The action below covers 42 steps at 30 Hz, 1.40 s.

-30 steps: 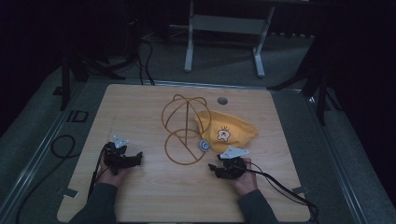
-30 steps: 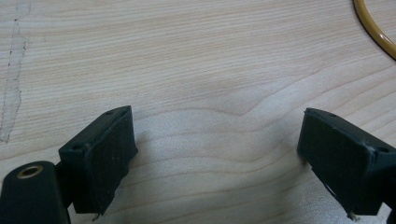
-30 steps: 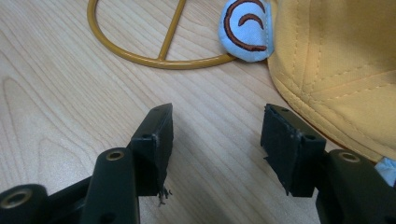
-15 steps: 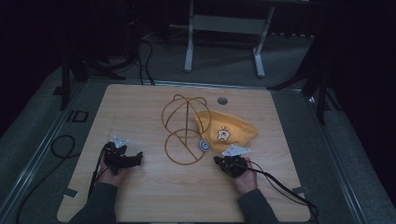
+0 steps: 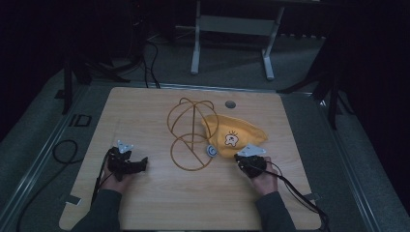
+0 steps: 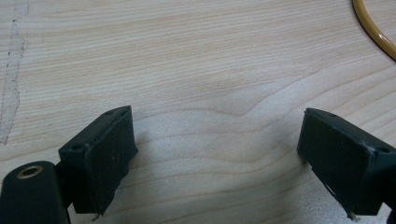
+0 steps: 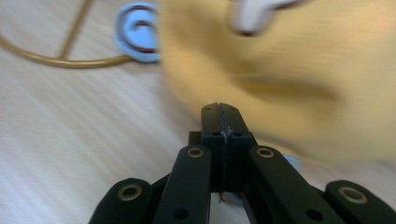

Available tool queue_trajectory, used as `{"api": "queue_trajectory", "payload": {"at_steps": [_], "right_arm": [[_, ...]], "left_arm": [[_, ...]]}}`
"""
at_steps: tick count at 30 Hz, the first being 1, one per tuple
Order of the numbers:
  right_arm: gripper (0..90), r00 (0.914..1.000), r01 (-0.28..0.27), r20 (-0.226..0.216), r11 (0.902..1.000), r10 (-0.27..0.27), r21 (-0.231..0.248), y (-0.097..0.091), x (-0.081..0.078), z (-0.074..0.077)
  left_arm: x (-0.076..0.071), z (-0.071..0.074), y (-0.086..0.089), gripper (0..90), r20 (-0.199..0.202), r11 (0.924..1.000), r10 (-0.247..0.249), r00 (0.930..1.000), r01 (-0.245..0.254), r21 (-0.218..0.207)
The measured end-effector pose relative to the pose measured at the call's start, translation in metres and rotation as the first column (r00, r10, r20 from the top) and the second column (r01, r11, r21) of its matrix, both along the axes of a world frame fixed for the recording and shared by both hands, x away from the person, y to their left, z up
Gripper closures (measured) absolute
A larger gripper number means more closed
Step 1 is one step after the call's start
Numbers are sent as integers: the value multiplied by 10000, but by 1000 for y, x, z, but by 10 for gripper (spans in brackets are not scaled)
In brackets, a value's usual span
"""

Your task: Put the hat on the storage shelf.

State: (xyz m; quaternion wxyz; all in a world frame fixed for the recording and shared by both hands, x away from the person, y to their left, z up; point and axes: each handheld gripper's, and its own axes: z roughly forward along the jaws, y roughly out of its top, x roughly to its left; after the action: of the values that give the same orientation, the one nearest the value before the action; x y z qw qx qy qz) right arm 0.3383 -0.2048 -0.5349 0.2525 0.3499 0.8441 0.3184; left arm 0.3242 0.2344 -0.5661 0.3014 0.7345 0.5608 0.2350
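We work at a wooden table (image 5: 145, 208) with a hand-held gripper in each hand. Our right gripper (image 5: 247, 162) sits at about four o'clock from the table's middle in the high view, right at the near edge of the yellow hat (image 5: 234, 133). In the right gripper view its two black jaws stand pressed flat together, pad against pad, having just snapped closed, and the blurred yellow cloth (image 7: 299, 79) lies directly beyond the tips at twelve o'clock. We cannot tell from that view whether any fold of the cloth is caught between them; the seam between the pads looks bare.

The hat lies on the table just right of centre, its printed cartoon patch facing up. At its nine o'clock edge a small round blue badge (image 5: 211, 151) rests on the wood, touching the base ring of the brass wire stand (image 5: 191, 133), which rises upright at the table's centre.

Our left gripper (image 5: 126, 163) rests at about eight o'clock from the stand, well apart from the hat. In the left gripper view its jaws are spread wide with bare wood grain between them, and a curve of the stand's ring (image 6: 373, 30) shows at one o'clock.
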Motion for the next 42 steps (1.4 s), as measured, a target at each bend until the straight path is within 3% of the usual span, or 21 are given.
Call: {"api": "queue_trajectory", "payload": {"at_steps": [4,6,10,20,23,27,29,32,35,42], "right_arm": [[900,9989,459,149,9980,-453,-428,-17,4,5],[900,9987,504,-23,9980,-505,-377,-23,5,6],[889,9998,-116,-182,9990,108,-427,-27,4,1],[650,9936,-599,-945,9979,621,258,-32,11,-9],[610,9911,-710,-1125,9975,706,8,-29,10,-12],[631,9914,-506,-1212,9987,496,-48,-26,11,-15],[669,9901,-250,-1381,9996,268,150,-27,12,-15],[731,9899,14,-1415,10000,-7,47,-26,12,-14],[810,9918,57,-1271,9996,-94,-288,-22,11,-13],[851,9874,97,-1576,9999,-115,-121,-22,13,-8]], "left_arm": [[0,0,0,114,9,10000,-4,10000,4,3],[0,0,0,115,4,10000,-2,10000,2,4],[0,0,0,115,16,10000,12,10000,-12,-16],[0,0,0,115,9,10000,3,10000,-3,-6],[0,0,0,115,10,10000,3,10000,-3,-10],[0,0,0,115,13,10000,4,10000,-4,-10],[0,0,0,115,11,10000,3,10000,-3,-8],[0,0,0,115,10,10000,1,10000,-1,-6],[0,0,0,115,10,10000,3,10000,-3,-7],[0,0,0,115,11,10000,9,10000,-9,-9]]}}
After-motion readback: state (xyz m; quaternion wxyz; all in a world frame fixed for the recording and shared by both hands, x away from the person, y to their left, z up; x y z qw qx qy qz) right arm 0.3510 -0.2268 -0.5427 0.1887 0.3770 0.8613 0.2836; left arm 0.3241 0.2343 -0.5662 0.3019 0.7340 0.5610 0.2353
